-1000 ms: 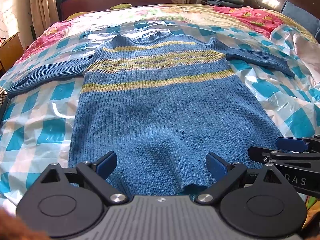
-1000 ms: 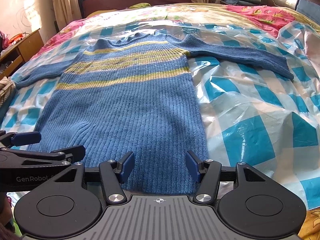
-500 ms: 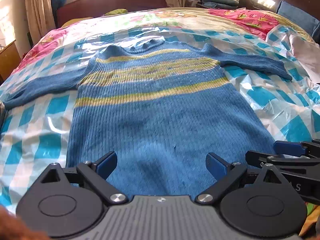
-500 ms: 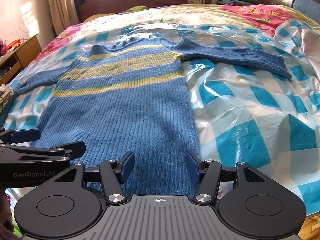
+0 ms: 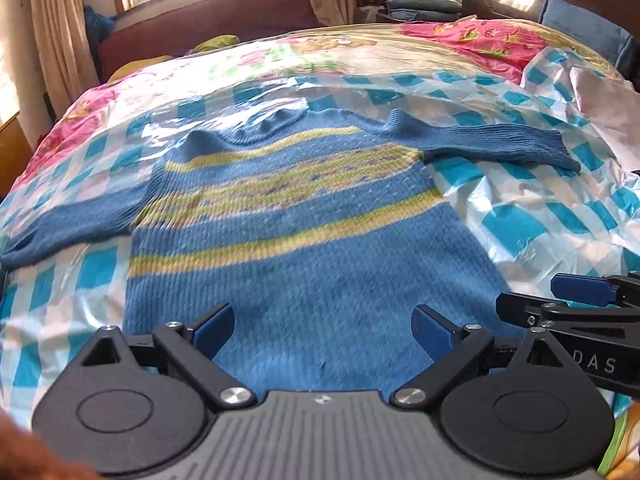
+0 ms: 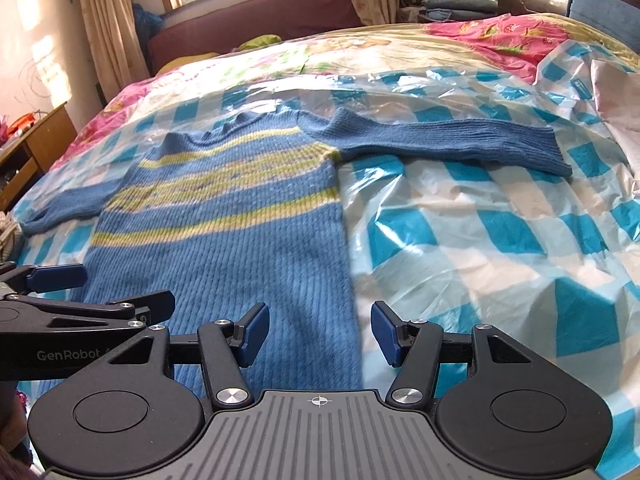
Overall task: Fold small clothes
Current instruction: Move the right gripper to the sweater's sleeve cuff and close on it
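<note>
So we've got a small knitted sweater (image 5: 304, 256) laid out flat, front up, on the checked plastic sheet (image 6: 480, 232) that covers the near part of the bed (image 5: 360, 52). It's a ribbed blue knit with a few yellow-green bands across the chest and a short rolled collar at the far end. Both sleeves are spread straight out to the sides, so the whole thing makes a T shape. The hem sits nearest us, and the knit there looks a bit fuzzy and soft. There's a tiny snag or bit of fluff low on the body, hard to say which.

The sheet under the sweater is thin, shiny and crinkly, turquoise and white squares, with wrinkles to the right of the sweater. Beyond the sweater's collar the bedding turns into a flowery pink and cream quilt.

Our left gripper (image 5: 323, 330) hangs over the sweater's hem, tilted down toward it, with its blue pads wide apart and nothing between them. Our right gripper (image 6: 320, 334) is over the hem's right corner, angled down the same way, also standing apart and empty; one pad is above the knit, the other above the plastic just beside the sweater's edge. Whether either one touches the fabric we can't tell.
</note>
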The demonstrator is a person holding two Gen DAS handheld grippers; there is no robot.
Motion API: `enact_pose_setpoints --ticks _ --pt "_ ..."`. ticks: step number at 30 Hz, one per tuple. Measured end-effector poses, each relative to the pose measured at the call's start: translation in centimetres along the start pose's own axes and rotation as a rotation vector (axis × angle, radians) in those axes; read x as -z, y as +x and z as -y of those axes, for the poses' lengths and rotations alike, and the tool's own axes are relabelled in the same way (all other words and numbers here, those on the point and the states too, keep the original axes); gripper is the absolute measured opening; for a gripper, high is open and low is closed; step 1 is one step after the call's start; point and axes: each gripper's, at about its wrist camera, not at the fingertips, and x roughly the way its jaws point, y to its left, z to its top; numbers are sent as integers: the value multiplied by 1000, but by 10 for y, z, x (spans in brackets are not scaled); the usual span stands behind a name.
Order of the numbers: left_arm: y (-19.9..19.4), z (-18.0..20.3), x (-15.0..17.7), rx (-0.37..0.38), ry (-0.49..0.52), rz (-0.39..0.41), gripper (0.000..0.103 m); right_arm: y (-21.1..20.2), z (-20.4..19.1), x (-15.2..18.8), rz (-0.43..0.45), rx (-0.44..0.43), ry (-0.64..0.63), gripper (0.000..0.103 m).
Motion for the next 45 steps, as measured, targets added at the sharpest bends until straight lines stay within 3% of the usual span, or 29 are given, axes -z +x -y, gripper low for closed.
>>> enact_pose_setpoints --ticks 18,30,34,38,45 --pt "55 84 -75 116 94 5 100 26 106 -59 44 127 131 57" --pt "96 121 -104 157 96 -8 99 79 218 -98 54 147 445 56" --pt "106 126 -108 160 90 -20 99 96 248 -103 65 118 575 56" --pt "113 129 -107 161 90 -24 99 109 271 -101 86 68 705 57" --pt "118 134 -103 165 94 -43 99 122 290 -101 154 24 825 57"
